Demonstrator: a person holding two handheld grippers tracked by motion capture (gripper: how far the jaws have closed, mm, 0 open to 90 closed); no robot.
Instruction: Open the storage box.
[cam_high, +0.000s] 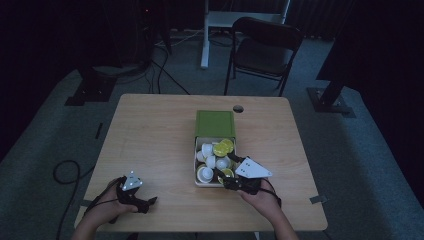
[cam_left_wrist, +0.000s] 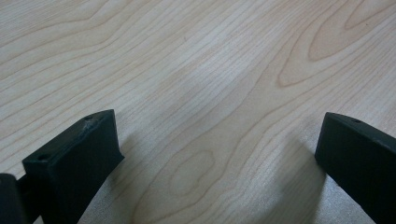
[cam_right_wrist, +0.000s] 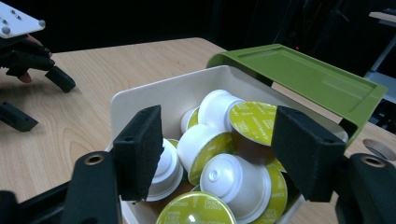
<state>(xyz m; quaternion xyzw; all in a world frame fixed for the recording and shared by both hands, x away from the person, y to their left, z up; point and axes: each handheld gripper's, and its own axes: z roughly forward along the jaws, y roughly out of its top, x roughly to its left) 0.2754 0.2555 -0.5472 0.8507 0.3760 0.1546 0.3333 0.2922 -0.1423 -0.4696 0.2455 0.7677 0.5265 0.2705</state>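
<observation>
A white box (cam_high: 195, 161) with its green lid (cam_high: 215, 124) hinged back stands near the middle of the wooden table (cam_high: 150, 135). It holds several white coffee capsules (cam_high: 212, 159) with yellow-green foil tops. My right gripper (cam_high: 225, 179) is at the box's near right corner. In the right gripper view it (cam_right_wrist: 219, 149) is open, its jaws straddling the capsules (cam_right_wrist: 233, 179) just above the box (cam_right_wrist: 163, 95) and in front of the lid (cam_right_wrist: 299, 72). My left gripper (cam_high: 142, 196) rests at the table's near left. It (cam_left_wrist: 219, 154) is open over bare wood.
A grommet hole (cam_high: 238, 108) sits in the table behind the lid. A dark folding chair (cam_high: 265, 47) and a white desk leg (cam_high: 205, 35) stand beyond the table. Cables (cam_high: 65, 172) lie on the floor at left. The other gripper (cam_right_wrist: 28, 60) appears across the table in the right gripper view.
</observation>
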